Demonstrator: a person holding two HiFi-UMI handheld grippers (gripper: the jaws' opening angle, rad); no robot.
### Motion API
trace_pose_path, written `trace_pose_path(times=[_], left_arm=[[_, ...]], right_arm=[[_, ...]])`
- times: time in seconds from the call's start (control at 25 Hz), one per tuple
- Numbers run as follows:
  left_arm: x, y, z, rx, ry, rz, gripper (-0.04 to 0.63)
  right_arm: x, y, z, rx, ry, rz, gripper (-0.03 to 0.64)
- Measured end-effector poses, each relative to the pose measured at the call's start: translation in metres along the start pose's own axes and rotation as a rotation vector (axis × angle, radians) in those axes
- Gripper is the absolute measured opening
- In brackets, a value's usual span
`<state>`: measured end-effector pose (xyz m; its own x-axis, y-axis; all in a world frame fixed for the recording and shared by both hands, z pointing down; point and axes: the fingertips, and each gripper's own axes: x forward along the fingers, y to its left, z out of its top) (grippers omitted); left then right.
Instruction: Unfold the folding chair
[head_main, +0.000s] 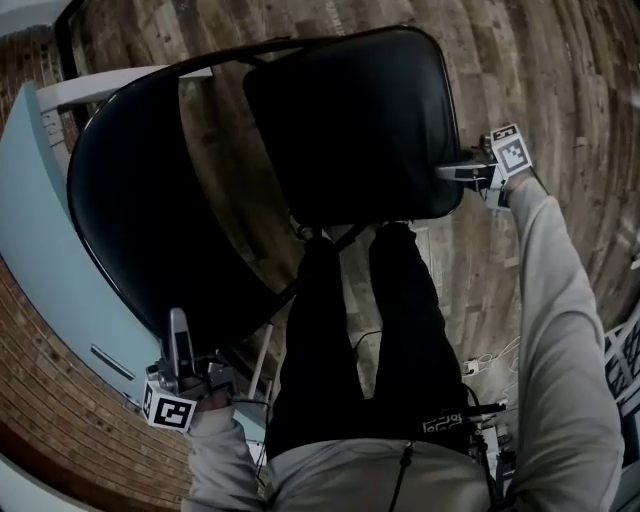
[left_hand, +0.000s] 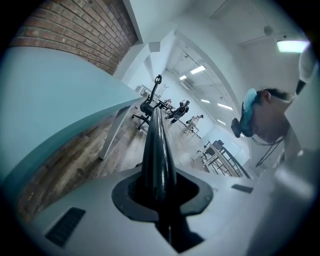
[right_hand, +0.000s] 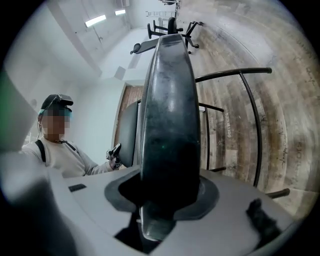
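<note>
Folding chair (head_main: 350, 120) looks stiff, fairly heavy, slick; left tongs (head_main: 177, 322) clamp its back-frame tube (left_hand: 157, 150), right tongs (head_main: 458, 171) clamp the seat edge (right_hand: 167, 125): sound holds.

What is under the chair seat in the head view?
The person's legs run under the seat; wood floor shows around it. The feet and the floor below are covered.

The chair seat (head_main: 360, 120) is smooth black vinyl, its frame tube (left_hand: 159, 150) glossy metal; the floor (head_main: 540, 60) is matt wood.
</note>
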<state>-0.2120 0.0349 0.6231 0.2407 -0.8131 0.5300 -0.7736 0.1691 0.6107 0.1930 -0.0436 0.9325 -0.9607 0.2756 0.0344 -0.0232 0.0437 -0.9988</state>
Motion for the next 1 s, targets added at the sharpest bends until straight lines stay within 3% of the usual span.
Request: trace_pose_path(times=[0.16, 0.28, 0.4, 0.48, 0.6, 0.8, 0.84, 0.88, 0.92, 1.0], left_arm=[[0.013, -0.005, -0.017, -0.009, 0.012, -0.021, 0.072], [0.024, -0.025, -0.028, -0.010, 0.025, -0.085, 0.075], [0.042, -0.055, -0.046, 0.002, 0.061, -0.137, 0.094], [0.051, -0.068, -0.055, 0.004, 0.071, -0.130, 0.107], [0.048, -0.068, -0.056, 0.005, 0.069, -0.103, 0.106], [0.052, -0.071, -0.060, 0.031, 0.115, -0.135, 0.107], [0.053, -0.071, -0.061, 0.055, 0.126, -0.140, 0.107], [0.053, -0.071, -0.064, 0.100, 0.141, -0.142, 0.117], [0.053, -0.071, -0.068, 0.168, 0.160, -0.142, 0.164], [0.049, -0.071, -0.074, 0.316, 0.201, -0.143, 0.308]], right_arm=[[-0.020, -0.024, -0.003, -0.006, -0.029, 0.054, 0.152], [-0.033, -0.039, -0.012, 0.008, -0.046, 0.088, 0.153], [-0.052, -0.059, -0.010, 0.020, -0.081, 0.053, 0.161], [-0.061, -0.073, -0.008, 0.037, -0.124, 0.005, 0.189], [-0.064, -0.077, -0.009, 0.051, -0.158, -0.027, 0.196], [-0.065, -0.078, -0.009, 0.053, -0.179, -0.049, 0.200], [-0.067, -0.081, -0.010, 0.054, -0.186, -0.086, 0.207], [-0.072, -0.086, -0.011, 0.046, -0.198, -0.149, 0.274], [-0.080, -0.092, -0.012, 0.026, -0.216, -0.223, 0.354], [-0.100, -0.093, -0.016, -0.026, -0.258, -0.342, 0.373]])
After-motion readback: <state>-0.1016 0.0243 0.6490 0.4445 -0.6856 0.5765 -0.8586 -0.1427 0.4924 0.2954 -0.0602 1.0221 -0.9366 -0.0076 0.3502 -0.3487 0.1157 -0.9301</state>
